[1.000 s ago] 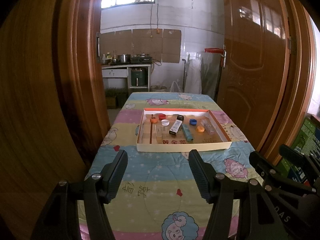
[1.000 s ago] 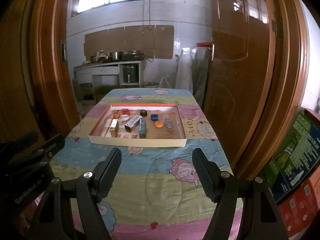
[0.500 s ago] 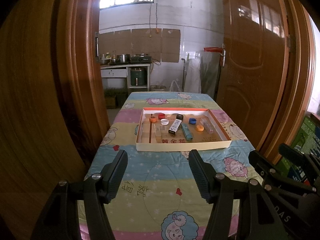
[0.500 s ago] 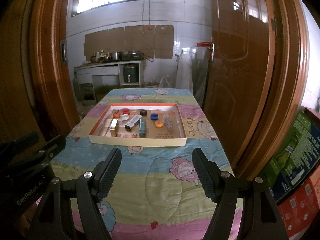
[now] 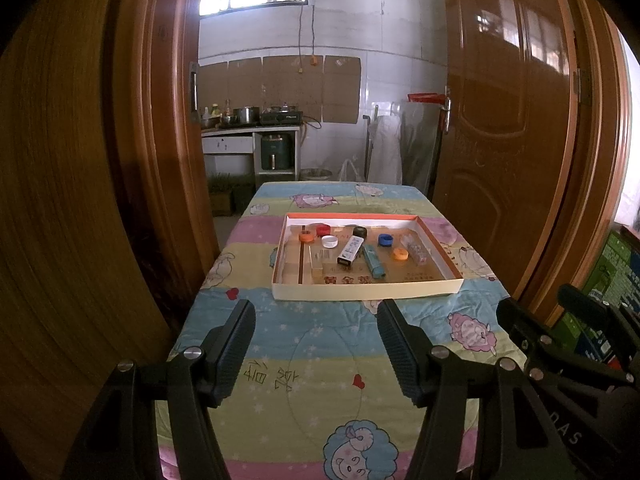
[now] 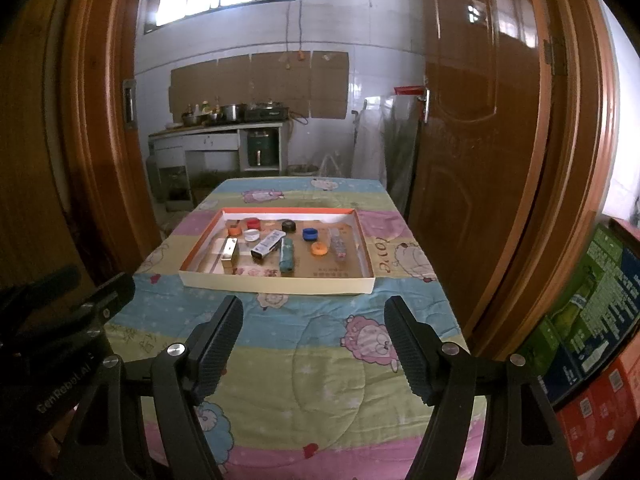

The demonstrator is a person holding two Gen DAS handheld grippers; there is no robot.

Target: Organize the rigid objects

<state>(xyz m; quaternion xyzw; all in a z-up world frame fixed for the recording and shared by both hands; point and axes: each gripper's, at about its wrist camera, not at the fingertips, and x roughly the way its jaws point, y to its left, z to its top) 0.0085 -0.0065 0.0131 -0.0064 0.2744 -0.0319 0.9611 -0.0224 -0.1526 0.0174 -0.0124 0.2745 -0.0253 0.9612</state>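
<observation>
Tray (image 5: pixel 366 290) | dead ahead, well apart from both | long axis crosswise | left gripper (image 5: pixel 316 344) jaws spread, empty | right gripper (image 6: pixel 314 340) likewise | neither clearly nearer
</observation>
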